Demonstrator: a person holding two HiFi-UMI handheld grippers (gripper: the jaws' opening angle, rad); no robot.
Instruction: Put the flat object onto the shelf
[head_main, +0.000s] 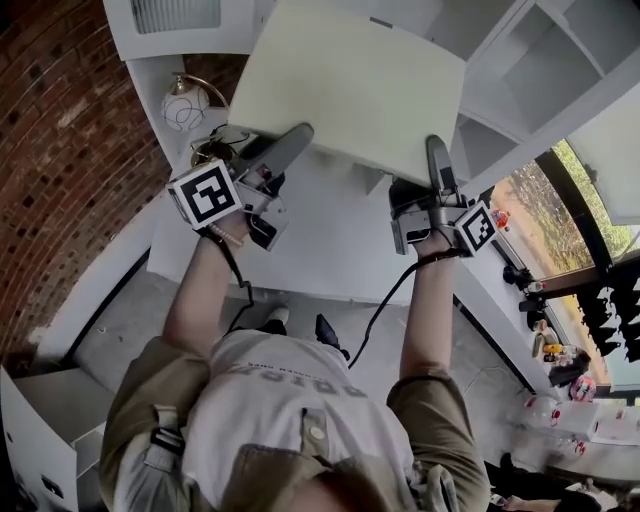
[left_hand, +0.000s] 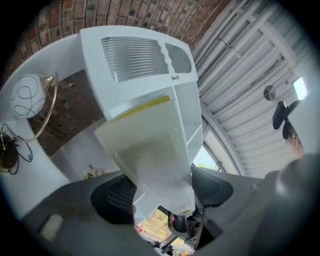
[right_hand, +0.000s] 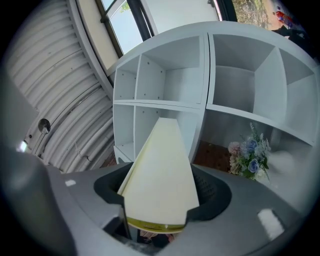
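Now, before the white shelf (head_main: 520, 75), I am holding the flat object (head_main: 350, 85) aloft.
Its open compartments are standing just ahead; the cream flat object is tilting in the air, not yet inside any, while my left gripper (head_main: 288, 143) and right gripper (head_main: 438, 152) are each clamping its near edge.

A white shelf unit (right_hand: 208, 70) stands ahead with its compartments open at the front, and all are free to enter except one, which holds a bunch of flowers (right_hand: 248, 152). A wide cream flat board (head_main: 350, 85), clamped at its near edge by the left gripper (left_hand: 162, 187) and right gripper (right_hand: 160, 192), fills the space between hands and shelf. On the left, a globe lamp (head_main: 185, 103) and a brick wall (head_main: 60, 150) close that side
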